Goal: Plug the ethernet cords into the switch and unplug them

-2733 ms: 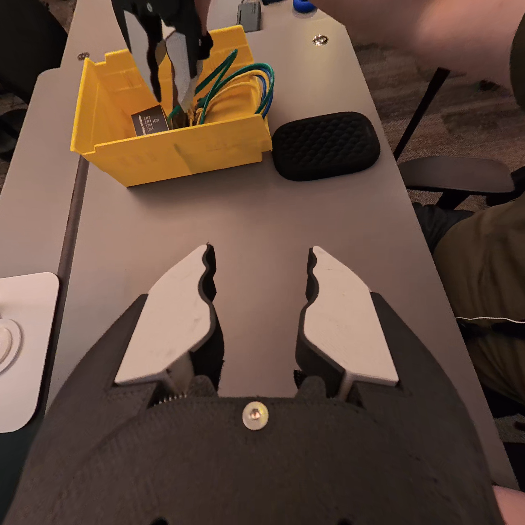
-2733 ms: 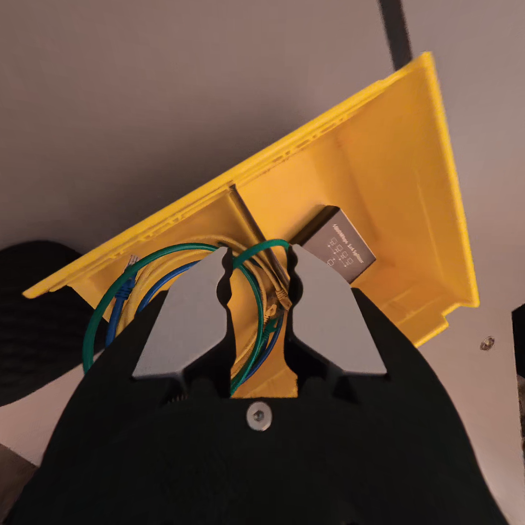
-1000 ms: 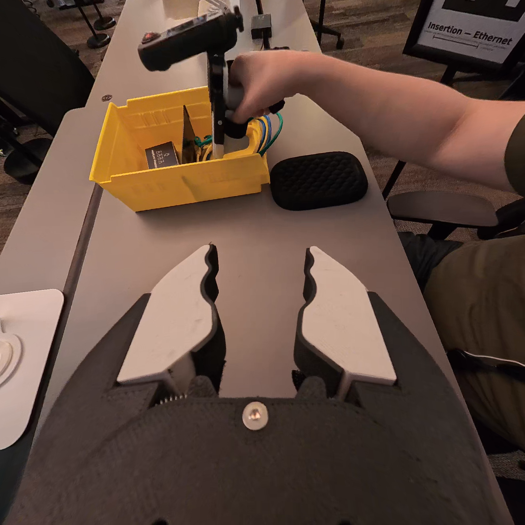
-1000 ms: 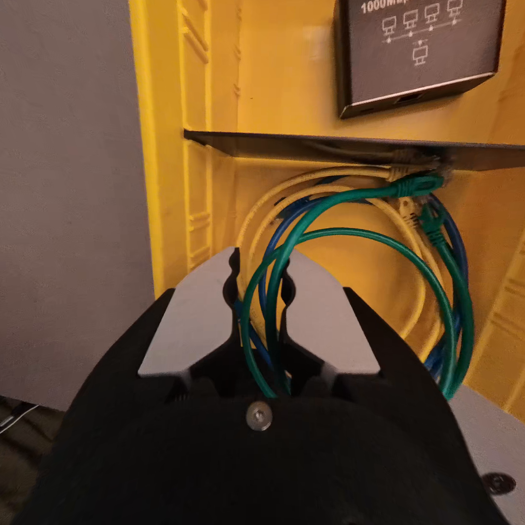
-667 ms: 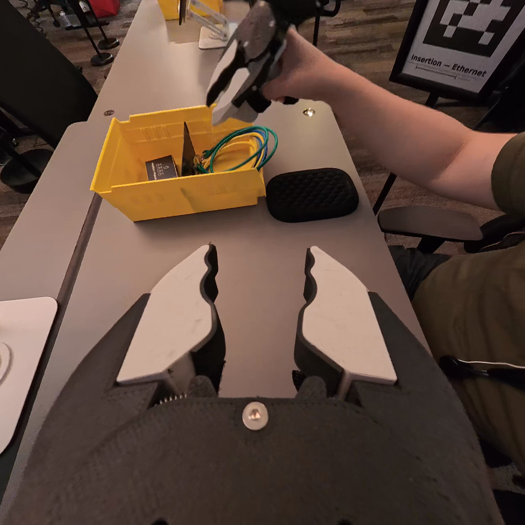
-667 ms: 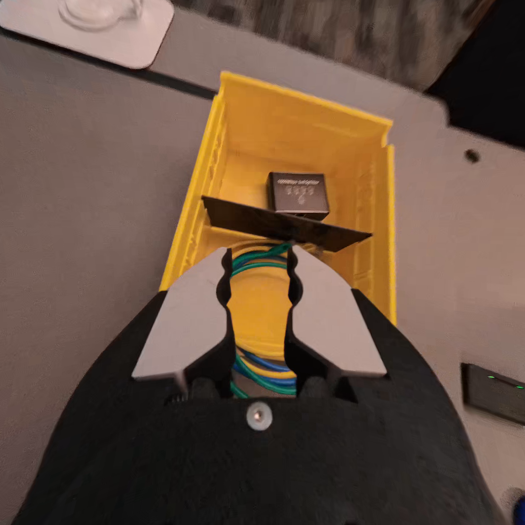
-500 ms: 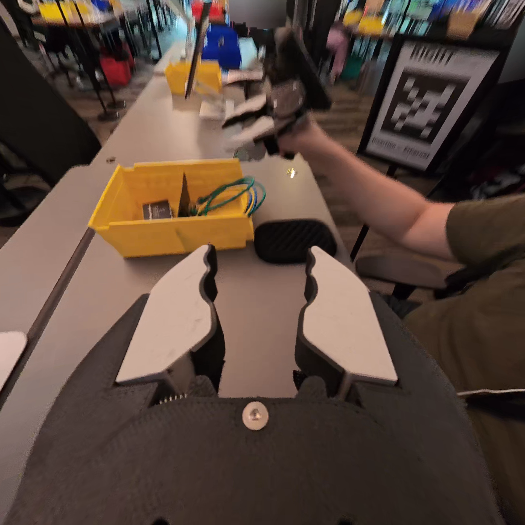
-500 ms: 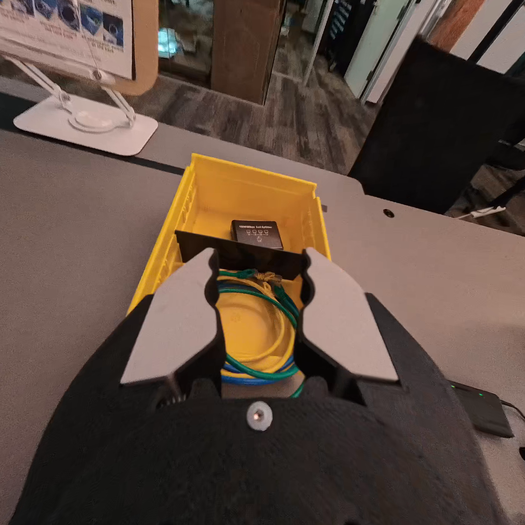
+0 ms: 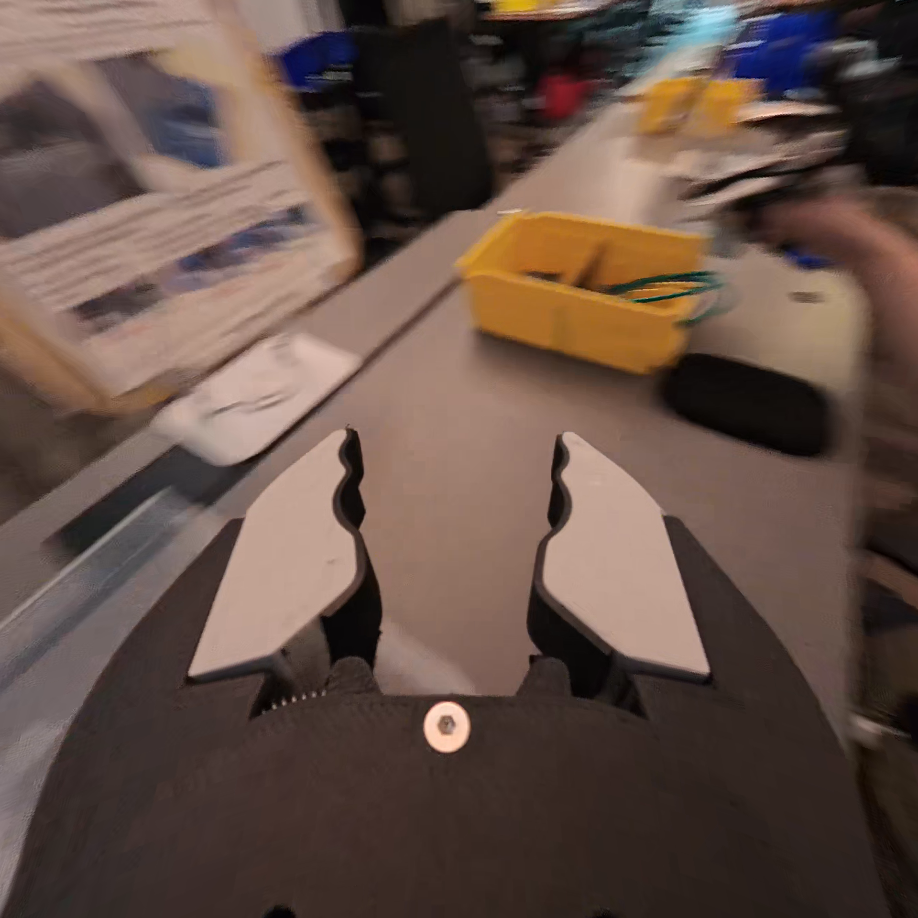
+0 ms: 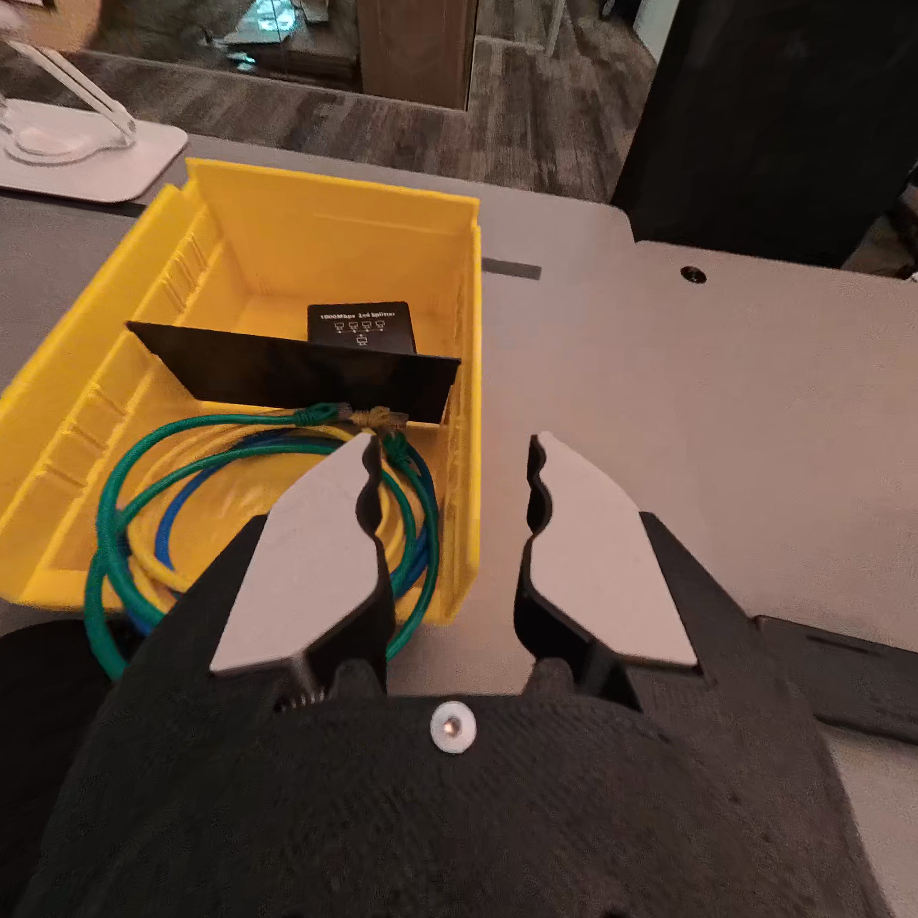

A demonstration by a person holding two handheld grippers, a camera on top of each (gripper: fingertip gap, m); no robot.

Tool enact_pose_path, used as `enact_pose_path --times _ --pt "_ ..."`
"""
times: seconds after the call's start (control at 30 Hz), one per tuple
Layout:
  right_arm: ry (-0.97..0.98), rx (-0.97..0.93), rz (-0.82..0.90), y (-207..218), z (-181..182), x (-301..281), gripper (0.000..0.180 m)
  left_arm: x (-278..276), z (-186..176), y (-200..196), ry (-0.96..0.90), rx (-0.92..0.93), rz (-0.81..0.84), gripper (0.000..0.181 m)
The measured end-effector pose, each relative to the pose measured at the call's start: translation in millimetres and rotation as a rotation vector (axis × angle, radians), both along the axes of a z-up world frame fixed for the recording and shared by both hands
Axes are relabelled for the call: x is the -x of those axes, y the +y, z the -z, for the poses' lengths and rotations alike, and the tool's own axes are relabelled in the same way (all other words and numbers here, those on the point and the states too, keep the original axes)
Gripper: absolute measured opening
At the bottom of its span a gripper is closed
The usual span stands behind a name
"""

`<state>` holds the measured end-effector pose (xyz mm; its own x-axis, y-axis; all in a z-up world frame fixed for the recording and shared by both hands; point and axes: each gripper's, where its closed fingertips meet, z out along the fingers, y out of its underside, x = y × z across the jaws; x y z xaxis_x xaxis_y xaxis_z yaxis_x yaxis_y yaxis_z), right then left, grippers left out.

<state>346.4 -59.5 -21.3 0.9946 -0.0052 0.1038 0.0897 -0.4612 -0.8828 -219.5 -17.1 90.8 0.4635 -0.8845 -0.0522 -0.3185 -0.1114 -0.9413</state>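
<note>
A yellow bin (image 10: 328, 233) stands on the grey table, split by a black divider (image 10: 278, 370). The black switch (image 10: 361, 328) lies in the far compartment. Coiled green (image 10: 198, 424), blue (image 10: 174, 511) and yellow ethernet cords (image 10: 154, 571) lie in the near one, loops hanging over the rim. My right gripper (image 10: 452, 442) is open and empty, above the bin's right wall. My left gripper (image 9: 454, 437) is open and empty over bare table, well short of the bin (image 9: 571, 303). That view is motion-blurred.
A black textured pad (image 9: 745, 402) lies right of the bin. A white stand base (image 9: 258, 397) carries a poster board (image 9: 149, 238) on the left. A black flat device (image 10: 844, 675) lies at the right. A person's arm (image 9: 844, 233) shows blurred, far right. Some 60 centimeters of space lies between my two pairs of fingers. The black switch (image 10: 361, 328) sits 20 centimeters or so from the ends of my right fingers.
My right gripper let go of the cords, lifted out of the bin, opened and drew back to the bin's right side. My left gripper swung its view leftward; its jaws stayed open.
</note>
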Motion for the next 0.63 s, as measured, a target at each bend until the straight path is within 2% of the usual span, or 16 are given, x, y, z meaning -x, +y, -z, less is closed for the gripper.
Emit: enact_pose_path --times 0.13,0.2,0.27,0.4,0.5,0.63 --pt "0.063 0.097 0.007 12.1 41.1 -12.2 0.057 140.4 16.7 20.1 -0.015 -0.098 -0.568 0.089" --pt "0.060 0.161 0.009 15.4 62.7 -15.1 0.057 188.9 29.3 15.3 -0.099 -0.095 -0.726 0.090" --pt "0.054 0.193 0.006 19.0 73.2 -16.0 0.053 212.4 49.4 13.8 -0.176 -0.043 -0.784 0.088" --pt "0.151 0.213 -0.027 25.3 82.5 -4.0 0.022 233.7 120.0 25.2 -0.082 0.168 -0.845 0.092" --pt "0.208 0.194 -0.024 29.5 83.6 -1.3 0.008 242.4 142.9 32.8 -0.092 0.225 -0.862 0.090" --pt "0.222 0.174 0.013 32.1 84.1 -2.5 0.005 245.6 161.6 39.8 -0.087 0.265 -0.839 0.059"
